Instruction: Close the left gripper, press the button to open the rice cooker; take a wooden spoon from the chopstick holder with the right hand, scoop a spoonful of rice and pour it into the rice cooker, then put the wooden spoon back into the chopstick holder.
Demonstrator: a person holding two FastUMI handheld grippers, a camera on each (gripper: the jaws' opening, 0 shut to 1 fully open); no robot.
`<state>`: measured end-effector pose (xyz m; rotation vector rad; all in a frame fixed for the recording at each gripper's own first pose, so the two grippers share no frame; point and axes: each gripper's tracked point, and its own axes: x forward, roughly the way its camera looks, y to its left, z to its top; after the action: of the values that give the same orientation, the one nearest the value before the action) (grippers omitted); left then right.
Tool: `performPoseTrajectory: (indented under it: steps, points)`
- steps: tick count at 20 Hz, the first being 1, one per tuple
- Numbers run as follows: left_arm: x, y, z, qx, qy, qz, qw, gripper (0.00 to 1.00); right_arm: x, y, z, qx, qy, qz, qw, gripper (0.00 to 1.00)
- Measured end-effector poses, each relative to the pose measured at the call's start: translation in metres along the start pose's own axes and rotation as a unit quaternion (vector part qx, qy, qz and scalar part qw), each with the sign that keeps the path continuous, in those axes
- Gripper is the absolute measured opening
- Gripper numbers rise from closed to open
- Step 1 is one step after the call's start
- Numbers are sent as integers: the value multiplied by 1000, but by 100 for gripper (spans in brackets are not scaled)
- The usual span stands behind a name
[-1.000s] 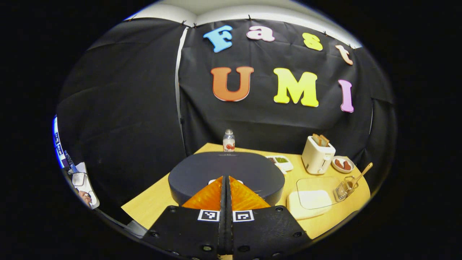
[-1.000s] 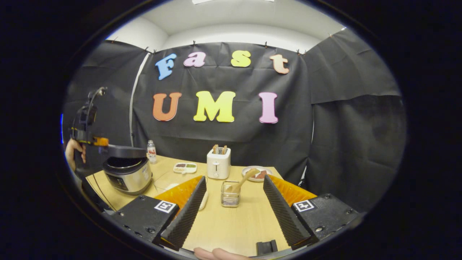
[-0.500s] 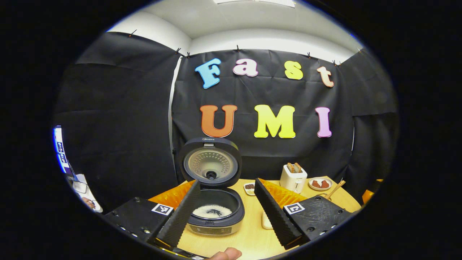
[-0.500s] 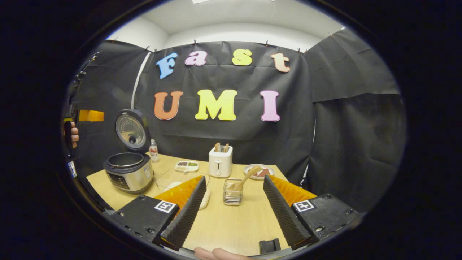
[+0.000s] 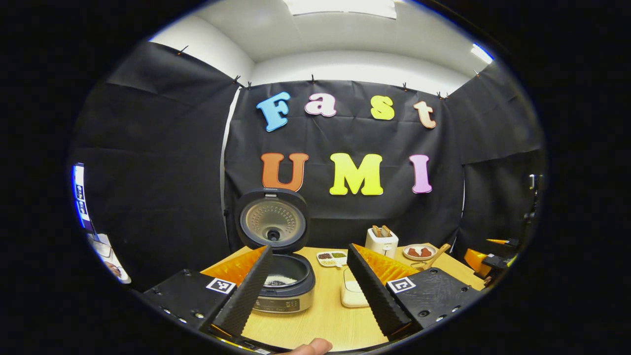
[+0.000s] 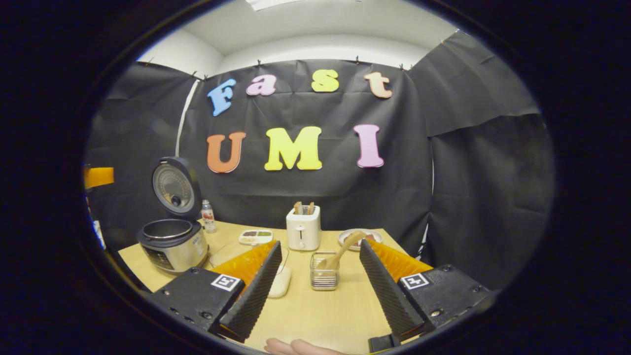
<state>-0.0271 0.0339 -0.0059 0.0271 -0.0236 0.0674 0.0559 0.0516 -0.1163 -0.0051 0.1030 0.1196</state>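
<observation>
Illegible brand mark on rice cooker [image 5: 279, 256] lid

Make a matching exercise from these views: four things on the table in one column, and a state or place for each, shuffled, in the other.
Things:
1. rice cooker
2. wooden spoon
3. toaster
4. right gripper

States:
A. leaning in the chopstick holder
B. open, holding nothing
C. lid raised upright
D. two slices sticking out of the top

Pairs: 1-C, 2-A, 3-D, 4-B
</observation>
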Motion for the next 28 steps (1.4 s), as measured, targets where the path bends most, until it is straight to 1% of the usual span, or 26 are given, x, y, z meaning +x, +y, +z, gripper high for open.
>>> performPoseTrajectory:
  steps: [1,3,7,8,9,12,13,14,16,17,18,19,20,21,22,23,24,25,26,27,28]
  points:
    - [-6,-3,-3,-2,-2,-4,1000,96,10,2,-5,5,3,3,1000,100]
    - [-15,-11,-10,-5,-5,-13,1000,96,33,-2,-13,11,5,-2,1000,100]
    - [-26,-18,-23,3,-7,-16,1000,96,81,-12,-43,29,27,-16,999,100]
    - [-28,-19,-25,6,-6,-19,1000,96,93,-17,-49,33,34,-20,999,96]
    - [-29,-21,-27,6,-6,-21,1000,96,105,-23,-57,34,40,-27,998,100]
    - [-29,-27,-34,1,-4,-28,1000,96,135,-43,-79,40,65,-49,996,100]
    - [-29,-28,-34,1,-1,-31,1000,96,142,-46,-83,47,68,-48,995,96]
    - [-29,-28,-37,1,1,-31,1000,96,150,-50,-85,49,68,-50,995,100]
    - [-29,-26,-39,8,3,-29,1000,96,166,-60,-94,65,75,-52,994,100]
    - [-27,-25,-41,12,3,-27,1000,96,172,-62,-99,80,80,-48,992,96]
    - [-26,-25,-42,13,1,-25,1000,96,178,-60,-101,94,83,-39,991,100]
    - [-25,-26,-43,14,2,-26,1000,96,186,-62,-101,105,82,-37,990,100]
    - [-25,-29,-45,13,4,-29,999,96,194,-65,-106,112,87,-40,989,99]
    - [-24,-30,-47,13,5,-31,999,96,199,-69,-109,116,89,-44,988,89]
    - [-23,-30,-48,12,6,-32,999,96,205,-71,-110,116,90,-47,988,97]
    - [-23,-31,-50,12,7,-34,999,96,210,-71,-111,111,90,-47,989,96]
    - [-20,-32,-53,11,10,-36,999,96,214,-69,-111,106,90,-41,989,93]
    - [-18,-31,-56,10,13,-35,999,96,217,-67,-110,103,88,-38,990,82]
    - [-16,-29,-58,11,14,-32,999,96,219,-71,-110,96,87,-44,991,72]
    - [-14,-27,-61,12,18,-29,999,96,221,-79,-114,89,90,-60,990,77]
    - [-11,-25,-65,14,22,-26,999,96,223,-80,-112,88,88,-61,990,72]
